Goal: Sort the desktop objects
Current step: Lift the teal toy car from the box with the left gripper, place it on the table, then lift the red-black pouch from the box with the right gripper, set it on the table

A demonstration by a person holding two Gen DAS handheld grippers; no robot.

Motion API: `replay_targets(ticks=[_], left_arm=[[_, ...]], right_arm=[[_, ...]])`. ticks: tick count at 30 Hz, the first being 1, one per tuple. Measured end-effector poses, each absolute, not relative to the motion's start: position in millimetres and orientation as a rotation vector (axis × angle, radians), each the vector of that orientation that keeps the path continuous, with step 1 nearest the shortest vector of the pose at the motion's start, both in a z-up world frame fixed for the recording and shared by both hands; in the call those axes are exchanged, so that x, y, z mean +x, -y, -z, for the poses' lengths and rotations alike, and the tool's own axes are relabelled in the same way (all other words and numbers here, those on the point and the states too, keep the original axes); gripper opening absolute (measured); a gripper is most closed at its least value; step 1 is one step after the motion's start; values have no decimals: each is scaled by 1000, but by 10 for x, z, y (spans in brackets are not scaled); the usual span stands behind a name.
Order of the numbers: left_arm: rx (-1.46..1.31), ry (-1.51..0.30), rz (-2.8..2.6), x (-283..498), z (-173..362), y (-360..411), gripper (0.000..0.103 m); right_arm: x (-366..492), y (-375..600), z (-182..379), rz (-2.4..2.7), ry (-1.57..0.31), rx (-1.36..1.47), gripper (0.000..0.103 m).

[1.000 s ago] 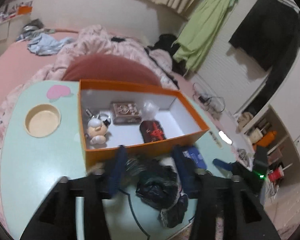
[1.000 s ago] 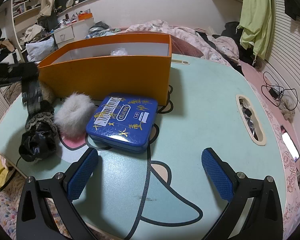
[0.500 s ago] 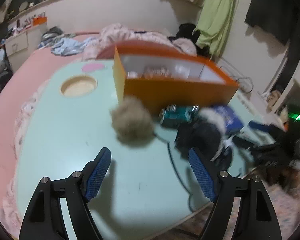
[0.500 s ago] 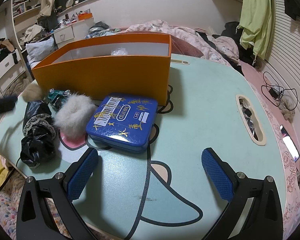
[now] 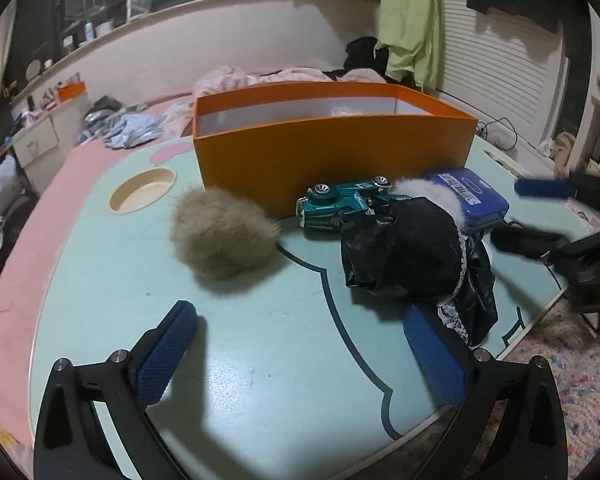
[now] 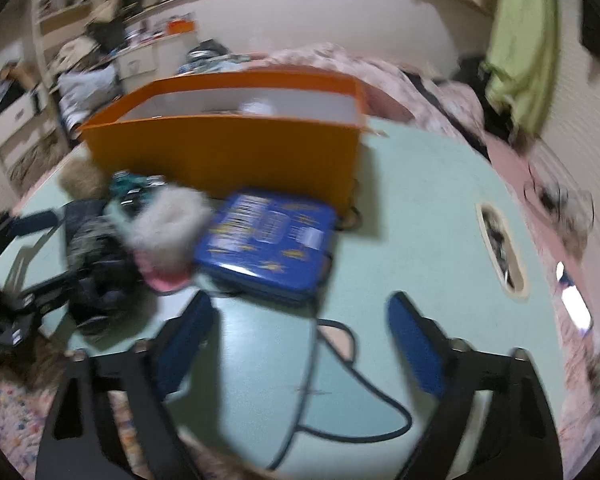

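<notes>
An orange box (image 5: 332,148) stands on the pale green table (image 5: 268,360). In front of it lie a brown fur ball (image 5: 224,234), a teal toy car (image 5: 342,206), a black bundle with lace (image 5: 416,260), a white fur ball (image 5: 420,190) and a blue tin (image 5: 468,196). My left gripper (image 5: 304,360) is open and empty, low over the table, short of the brown ball. My right gripper (image 6: 300,344) is open and empty in front of the blue tin (image 6: 268,240). The right wrist view is blurred; the orange box (image 6: 228,152) stands behind the tin.
A round cup recess (image 5: 144,190) is in the table left of the box. A slot recess (image 6: 500,248) holds small items at the right. A bed with pink bedding (image 5: 260,76) lies behind. The table's front edge (image 5: 532,320) drops to a patterned rug.
My left gripper has pulled back from the box and dropped low, facing the brown fur ball. My right gripper has moved in towards the blue tin; its view is now blurred.
</notes>
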State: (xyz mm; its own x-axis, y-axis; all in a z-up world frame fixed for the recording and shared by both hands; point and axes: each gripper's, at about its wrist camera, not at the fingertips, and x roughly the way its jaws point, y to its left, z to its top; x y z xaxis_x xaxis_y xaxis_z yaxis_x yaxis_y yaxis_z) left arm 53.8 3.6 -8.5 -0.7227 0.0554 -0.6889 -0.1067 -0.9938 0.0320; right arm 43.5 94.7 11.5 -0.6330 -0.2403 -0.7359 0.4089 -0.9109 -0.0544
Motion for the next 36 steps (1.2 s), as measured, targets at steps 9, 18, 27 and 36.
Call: replay_targets(ticks=[9, 18, 27, 36], left_arm=[[-1125, -103, -2833, 522, 62, -64, 103], [-1110, -98, -2827, 513, 54, -65, 103], [-1104, -97, -2827, 513, 50, -40, 103], [-1101, -98, -2826, 502, 48, -37, 103]], right_arm=[[-443, -480, -947, 2319, -2, 1242, 82], [-1367, -123, -265, 2231, -155, 1709, 50], [-1317, -255, -488, 2253, -16, 1539, 41], [-486, -737, -1033, 2246, 31, 1308, 41]])
